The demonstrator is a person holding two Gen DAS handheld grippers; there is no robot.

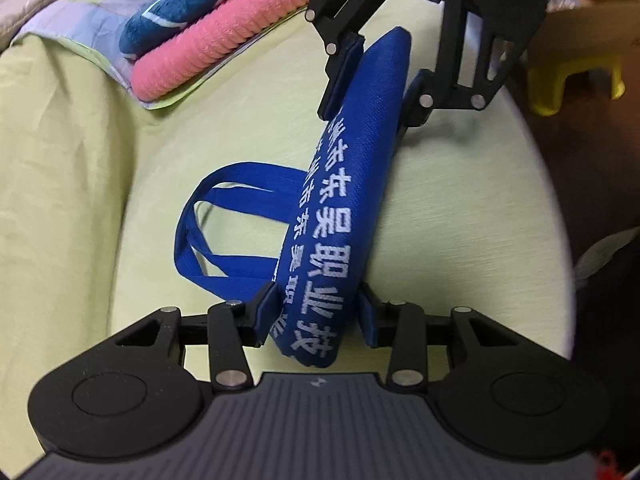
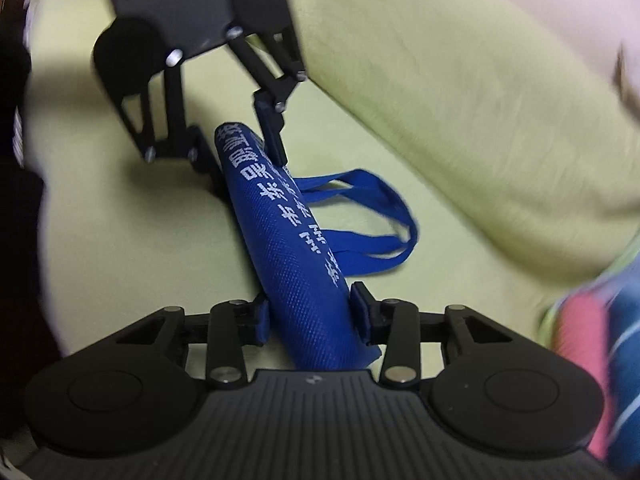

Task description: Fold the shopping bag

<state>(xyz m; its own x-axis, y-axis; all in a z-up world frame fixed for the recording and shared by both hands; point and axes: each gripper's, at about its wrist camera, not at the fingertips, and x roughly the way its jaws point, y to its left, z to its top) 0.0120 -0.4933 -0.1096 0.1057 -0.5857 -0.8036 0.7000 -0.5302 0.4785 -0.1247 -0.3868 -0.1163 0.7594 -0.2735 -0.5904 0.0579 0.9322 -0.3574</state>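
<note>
Blue woven fabric, rolled long and narrow: the shopping bag (image 1: 340, 216) stretches between my two tongs above the pale green bedcover (image 1: 80, 200). My left gripper (image 1: 316, 312) straddles one end, my right gripper (image 2: 312, 312) the other, each with its jaws part-way in around the roll; whether the pads truly press, I cannot tell. The bag's long axis runs straight from one hand to the other. Its handles (image 1: 224, 232) trail sideways onto the cover.

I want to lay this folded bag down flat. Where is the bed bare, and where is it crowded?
Bare green sheet lies left of the bag's handles, up to the stacked towels; another bare strip runs between the blue bag and the bed's edge. Crowded: the far corner under the towels.
</note>
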